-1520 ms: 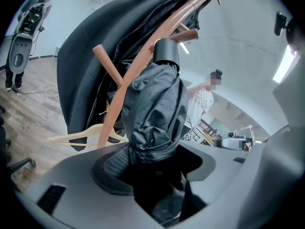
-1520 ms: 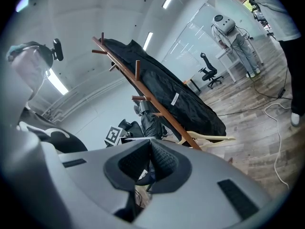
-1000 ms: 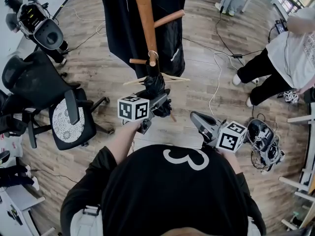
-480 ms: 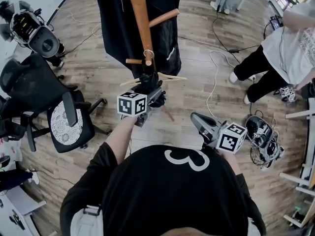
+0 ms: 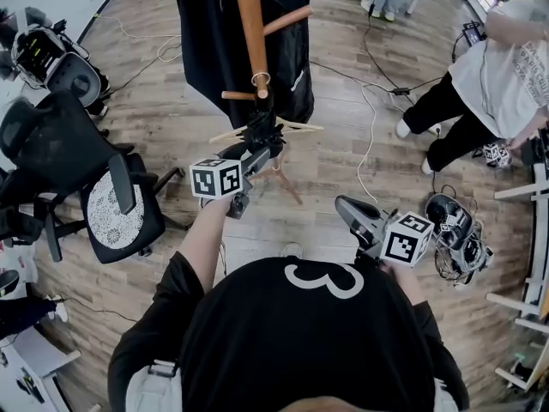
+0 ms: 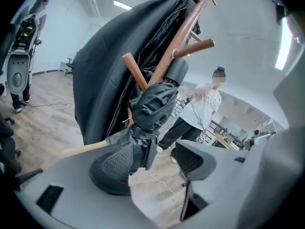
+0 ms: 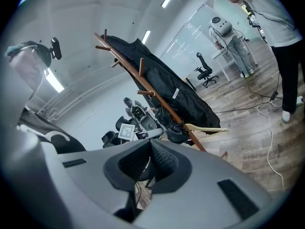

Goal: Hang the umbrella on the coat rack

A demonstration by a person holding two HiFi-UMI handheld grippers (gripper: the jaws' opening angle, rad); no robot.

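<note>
The wooden coat rack [image 5: 250, 24] stands ahead with a black coat [image 5: 206, 50] draped on it. A folded black umbrella [image 5: 264, 131] hangs against the pole, its strap loop [image 5: 260, 80] round a short peg. In the left gripper view the umbrella [image 6: 152, 111] hangs below that peg [image 6: 193, 47] and rests against the left pad [image 6: 112, 168]. My left gripper [image 6: 152, 168] is open, its jaws well apart around the umbrella's lower end, and it also shows in the head view [image 5: 256, 153]. My right gripper [image 5: 345, 206] is low and to the right, shut on nothing [image 7: 150, 163].
A pale wooden hanger [image 5: 296, 128] pokes out by the umbrella. A black office chair [image 5: 60, 148] stands at the left with a machine [image 5: 51, 54] behind it. A person [image 5: 489, 75] stands at the right. Cables [image 5: 373, 136] and gear [image 5: 459, 243] lie on the wood floor.
My left gripper has moved forward and up toward the rack with the umbrella, which now hangs closer to the pole. The right gripper has hardly moved.
</note>
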